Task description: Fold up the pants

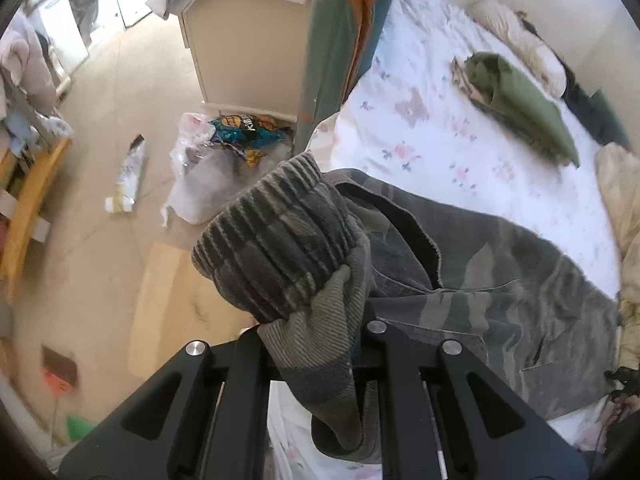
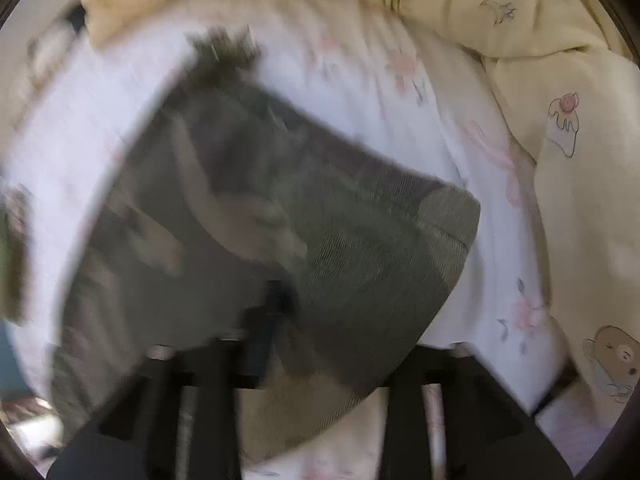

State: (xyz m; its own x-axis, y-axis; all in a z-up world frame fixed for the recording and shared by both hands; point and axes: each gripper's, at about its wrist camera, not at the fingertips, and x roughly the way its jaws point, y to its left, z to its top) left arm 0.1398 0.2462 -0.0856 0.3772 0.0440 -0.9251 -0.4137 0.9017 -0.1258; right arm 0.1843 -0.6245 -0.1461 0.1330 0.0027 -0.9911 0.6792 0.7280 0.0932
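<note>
A: Left wrist view, item one?
B: Left gripper (image 1: 316, 344) clamped on the ribbed cuff (image 1: 276, 236) of the camouflage pants (image 1: 500, 280); cuff raised just ahead of the fingers, the rest trailing to their right across the floral bedsheet (image 1: 420, 128); fold begun, not laid.

A: Right wrist view?
B: Blurred; right gripper (image 2: 320, 344) under a draped corner of the pants; its grip I cannot tell; most folding seemingly remains.
</note>
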